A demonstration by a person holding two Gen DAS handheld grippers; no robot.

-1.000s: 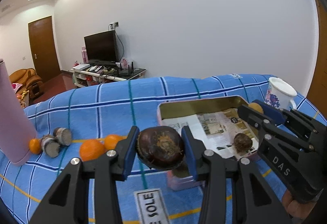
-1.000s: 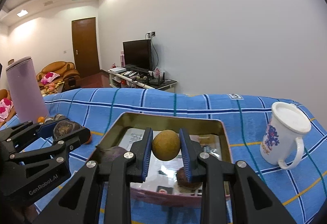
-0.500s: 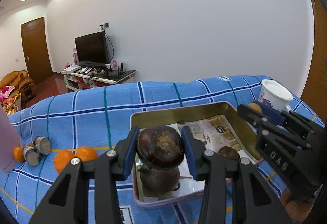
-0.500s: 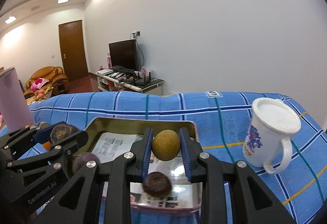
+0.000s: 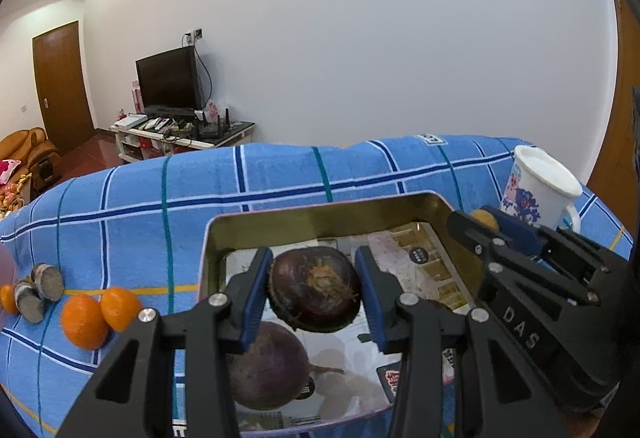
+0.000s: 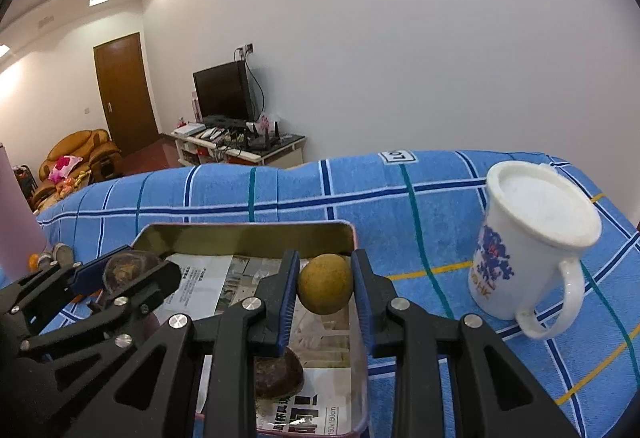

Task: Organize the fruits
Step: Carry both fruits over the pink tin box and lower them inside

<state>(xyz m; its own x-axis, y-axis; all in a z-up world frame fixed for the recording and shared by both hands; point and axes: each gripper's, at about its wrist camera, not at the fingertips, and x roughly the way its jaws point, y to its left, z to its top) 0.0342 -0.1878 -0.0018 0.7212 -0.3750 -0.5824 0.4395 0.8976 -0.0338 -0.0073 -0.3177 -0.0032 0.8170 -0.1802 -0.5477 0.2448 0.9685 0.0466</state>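
i am gripping a dark brown fruit (image 5: 314, 292) between the blue pads of my left gripper (image 5: 314, 296), holding it over the metal tin (image 5: 328, 216) above a purple fruit (image 5: 266, 366) lying inside, while my right gripper (image 6: 325, 292) is pinching a small yellow-brown fruit (image 6: 325, 288) over the tin's right side, above a brown fruit (image 6: 278, 372) on the paper lining; two oranges (image 5: 98, 314) are sitting on the blue checked cloth (image 5: 280, 174)
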